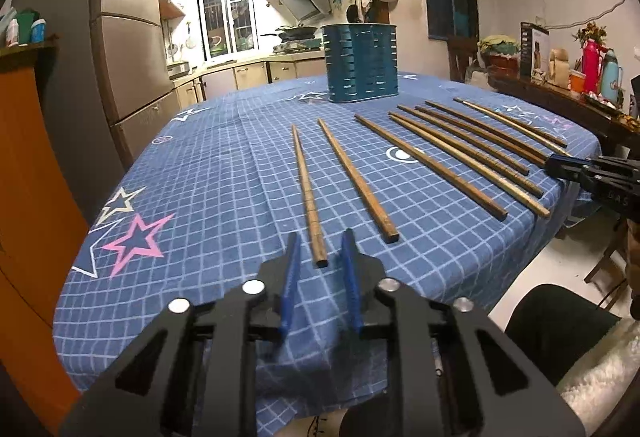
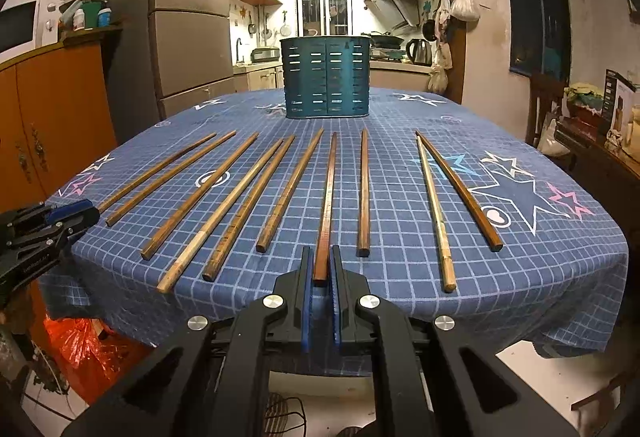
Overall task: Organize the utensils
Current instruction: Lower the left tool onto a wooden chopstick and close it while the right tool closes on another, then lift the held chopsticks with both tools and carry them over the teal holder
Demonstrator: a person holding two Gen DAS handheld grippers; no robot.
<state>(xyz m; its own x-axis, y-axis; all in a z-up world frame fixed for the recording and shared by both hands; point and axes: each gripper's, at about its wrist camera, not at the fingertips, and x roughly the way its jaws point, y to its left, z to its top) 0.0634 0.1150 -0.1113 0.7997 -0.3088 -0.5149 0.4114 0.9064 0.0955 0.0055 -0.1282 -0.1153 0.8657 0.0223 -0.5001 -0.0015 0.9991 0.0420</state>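
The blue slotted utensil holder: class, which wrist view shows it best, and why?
The right wrist view: the utensil holder faces the camera squarely, centred, slots clear. The left wrist view shows the holder turned and off-centre.

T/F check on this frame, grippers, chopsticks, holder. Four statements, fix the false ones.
1. The right gripper is shut on a chopstick. True.
2. The left gripper has already clamped its chopstick. False: the stick's end lies between the fingers with gaps on both sides.
3. The teal utensil holder stands upright at the far side of the tablecloth. True.
4. The chopsticks are piled in one heap. False: they lie spread out side by side.
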